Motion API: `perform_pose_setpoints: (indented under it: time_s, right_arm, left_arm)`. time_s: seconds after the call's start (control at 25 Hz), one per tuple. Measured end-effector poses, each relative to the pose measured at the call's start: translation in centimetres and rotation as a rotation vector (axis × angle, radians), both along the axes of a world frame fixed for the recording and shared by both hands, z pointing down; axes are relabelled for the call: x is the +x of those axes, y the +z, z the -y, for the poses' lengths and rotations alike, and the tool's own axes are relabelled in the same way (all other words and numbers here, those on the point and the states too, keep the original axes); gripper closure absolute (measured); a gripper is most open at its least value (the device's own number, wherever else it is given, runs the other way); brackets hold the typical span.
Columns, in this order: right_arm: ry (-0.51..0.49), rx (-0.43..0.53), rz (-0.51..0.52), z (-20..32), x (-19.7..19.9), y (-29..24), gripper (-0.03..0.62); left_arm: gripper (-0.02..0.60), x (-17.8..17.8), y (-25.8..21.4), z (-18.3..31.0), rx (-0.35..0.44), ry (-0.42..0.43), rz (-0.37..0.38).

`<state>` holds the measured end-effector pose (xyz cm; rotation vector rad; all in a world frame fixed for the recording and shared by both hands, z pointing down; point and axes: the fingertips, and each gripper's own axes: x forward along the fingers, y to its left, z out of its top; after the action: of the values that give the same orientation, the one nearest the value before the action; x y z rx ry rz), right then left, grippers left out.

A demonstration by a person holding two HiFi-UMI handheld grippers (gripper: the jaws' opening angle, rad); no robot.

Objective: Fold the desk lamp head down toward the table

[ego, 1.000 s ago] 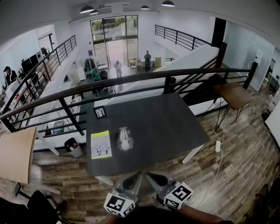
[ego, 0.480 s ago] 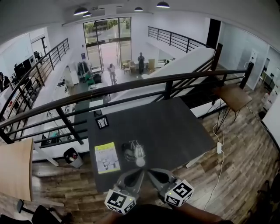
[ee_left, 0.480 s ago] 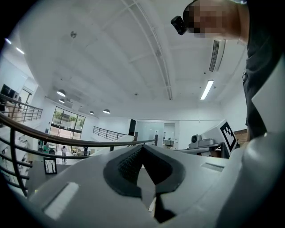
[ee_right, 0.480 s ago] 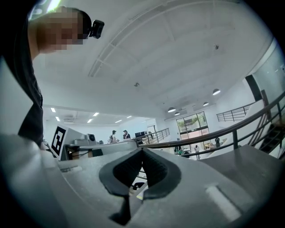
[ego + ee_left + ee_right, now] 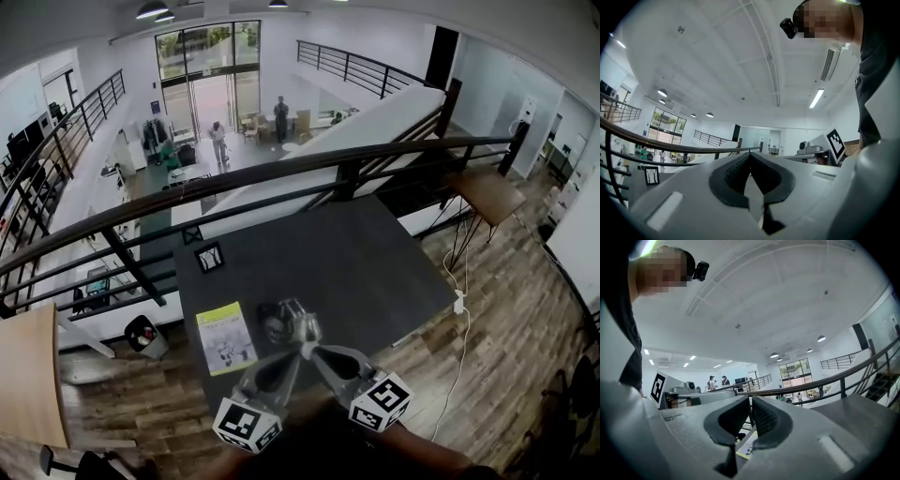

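At the far left of the head view, one pale wooden tabletop (image 5: 28, 370) with a squared corner stands apart from the work area. A dark metal railing (image 5: 234, 183) of round bars curves behind the single counter (image 5: 375, 272), a matt dark-grey rectangular slab. Three items rest on the counter. Leftmost, near its far left corner, is one small black-framed picture (image 5: 208, 256), roughly square. Nearer the front edge lies one flat booklet (image 5: 225, 336) of yellow-green printed paper, rectangular. Just beside it to the right sits the one desk lamp (image 5: 289, 323), a compact shape of glossy, silvery metal against a darker part. How its head is angled cannot be made out. It stands close to the counter's near edge, directly ahead of both claws. Two grippers are present, each a smooth grey moulded shell tapering forward, and each carries one white cube printed with black squares: the left marker cube (image 5: 246, 424) and the right marker cube (image 5: 380, 403). The left claw (image 5: 750, 154) is closed, its dark ribbed pads meeting at the tips with nothing between them. The right claw (image 5: 751, 398) is narrowed to a hairline slit between like ribbed pads and grips nothing. Both tips converge near the lamp; contact cannot be confirmed. Further right, one white power strip (image 5: 458, 302) lies on the plank wood floor (image 5: 525, 356), and one brown tabletop (image 5: 487, 195) stands well apart beyond it.
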<state>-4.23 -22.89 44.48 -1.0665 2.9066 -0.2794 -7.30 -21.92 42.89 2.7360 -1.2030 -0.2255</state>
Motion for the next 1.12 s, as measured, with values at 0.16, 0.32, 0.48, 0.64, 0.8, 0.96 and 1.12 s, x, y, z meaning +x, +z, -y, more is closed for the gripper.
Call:
perform_pose_setpoints:
  time_s: [0.16,0.32,0.48,0.64,0.8,0.96,1.12]
  right_arm:
    - [0.015,-0.009,-0.019,2.1,-0.2,0.0,0.554]
    - [0.024,-0.042,-0.039,4.8,0.3,1.1,0.518]
    - [0.012,-0.105,-0.094,6.7,0.4,2.6,0.466]
    - [-0.014,-0.183,-0.140,8.5,0.3,5.2,0.404]
    - [-0.061,-0.228,-0.163,9.2,-0.1,6.7,0.381]
    - [-0.102,-0.268,-0.188,9.4,-1.0,7.8,0.372]
    - [-0.110,-0.271,-0.186,9.4,-1.3,8.4,0.373]
  left_arm:
    - [0.580,-0.7,0.4,1.6,-0.019,-0.009,0.001]
    - [0.580,-0.9,1.9,3.7,-0.048,-0.014,0.001]
    - [0.580,-0.5,2.4,5.5,-0.086,-0.032,-0.007]
    - [0.580,-0.3,3.2,6.9,-0.105,-0.050,-0.006]
    - [0.580,-0.1,4.3,8.0,-0.131,-0.074,-0.009]
    - [0.580,-0.3,4.8,8.6,-0.154,-0.089,-0.007]
    - [0.580,-0.7,4.9,9.2,-0.173,-0.101,-0.008]
